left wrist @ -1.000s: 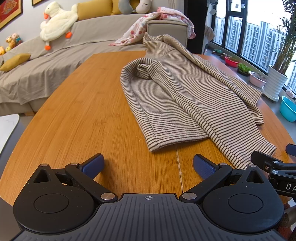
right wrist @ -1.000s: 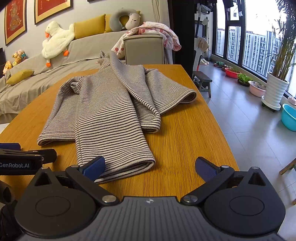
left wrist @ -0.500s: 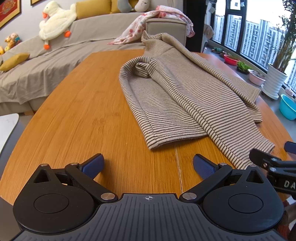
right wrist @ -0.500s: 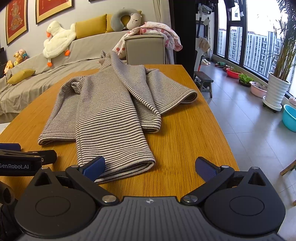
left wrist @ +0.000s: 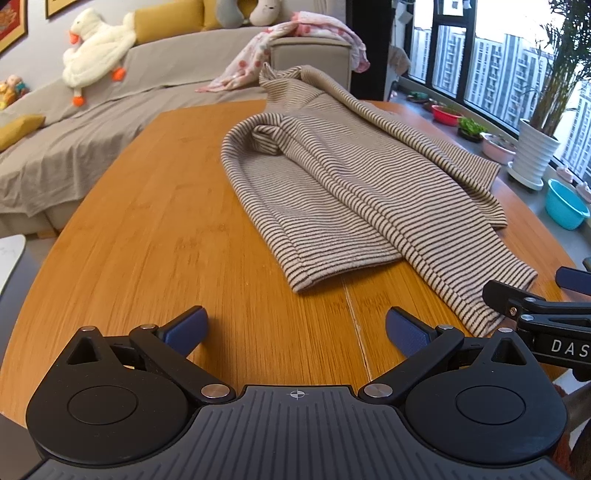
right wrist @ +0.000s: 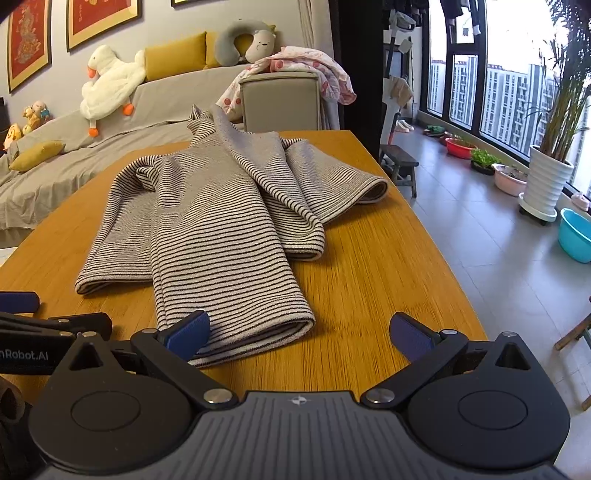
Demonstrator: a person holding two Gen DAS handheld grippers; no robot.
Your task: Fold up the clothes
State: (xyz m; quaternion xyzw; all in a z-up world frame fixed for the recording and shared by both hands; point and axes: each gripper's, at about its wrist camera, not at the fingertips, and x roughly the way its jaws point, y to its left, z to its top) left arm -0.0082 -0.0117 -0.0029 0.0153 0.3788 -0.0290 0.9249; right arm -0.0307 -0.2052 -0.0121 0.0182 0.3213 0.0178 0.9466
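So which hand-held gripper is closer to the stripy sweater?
Right. The right hand-held gripper has one finger over the striped sweater at its near hem. The left hand-held gripper is open over bare wooden table, short of the hem.

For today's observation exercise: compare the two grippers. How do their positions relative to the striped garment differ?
The left gripper faces bare table, short of the striped garment. The right gripper sits at the garment's near hem, one finger overlapping it. Both have jaws wide open, holding nothing.

A home living room; sofa point(right wrist: 155, 107), plush goose point(right wrist: 110, 79), framed pictures point(right wrist: 101, 20).
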